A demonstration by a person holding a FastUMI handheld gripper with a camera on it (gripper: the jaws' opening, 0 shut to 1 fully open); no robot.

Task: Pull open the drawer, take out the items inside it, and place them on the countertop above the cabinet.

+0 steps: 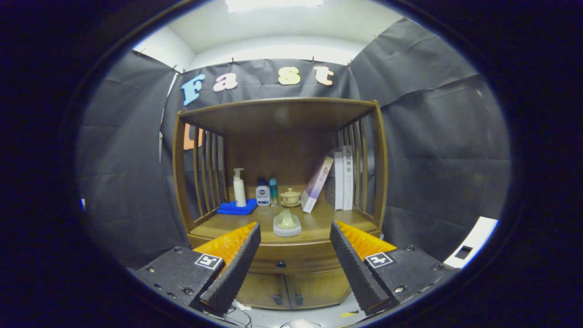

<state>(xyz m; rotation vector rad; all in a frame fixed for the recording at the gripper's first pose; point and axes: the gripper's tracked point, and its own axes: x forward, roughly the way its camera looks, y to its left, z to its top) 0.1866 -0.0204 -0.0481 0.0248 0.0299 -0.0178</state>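
The wooden cabinet [282, 255] sat straight ahead, beyond the fingers, its drawer [291, 263] flush shut under the countertop [319, 225]. A pale ceramic piece [287, 223], books [344, 177] and bottles [239, 187] stood on top. Gripper [295, 257] was spread wide, holding nothing. I'd guess the drawer's stiff and slides heavy; that tiny dark knob [281, 263] looked like the only place to pinch, and slippery.

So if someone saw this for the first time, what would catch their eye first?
Probably the gripper, its fingers spread wide open and holding nothing, framing a wooden cabinet ahead. On the countertop just beyond the fingers sits a pale dish with a small vase, with a white pump bottle and books farther back. The drawer below is shut.
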